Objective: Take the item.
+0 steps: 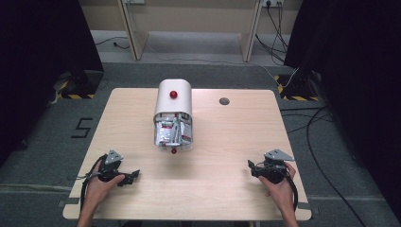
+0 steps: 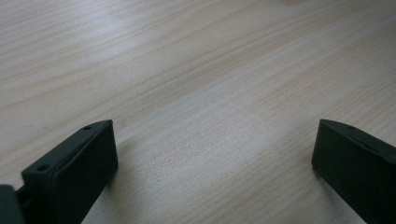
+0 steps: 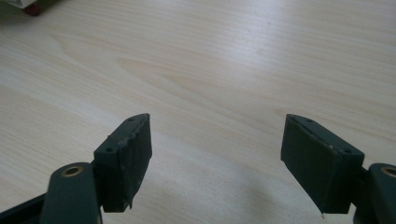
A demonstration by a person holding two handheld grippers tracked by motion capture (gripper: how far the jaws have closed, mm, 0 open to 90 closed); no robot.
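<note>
White bread-bin-style box [image 1: 173, 105] with red knob [image 1: 173, 94], lid rolled up, packets [image 1: 171, 132] inside, sits mid-tabletop [image 1: 227, 142], well ahead of both grippers. Left gripper [image 1: 134, 175] rests near-left edge, jaws spread, nothing between. Right gripper [image 1: 250, 166] near-right, jaws spread wide, nothing between; box corner at top-left of right gripper view.

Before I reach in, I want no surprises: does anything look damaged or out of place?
The white box lies open, shiny packets bulging from its mouth. The right gripper's pads look chipped. Otherwise nothing stands out.
</note>
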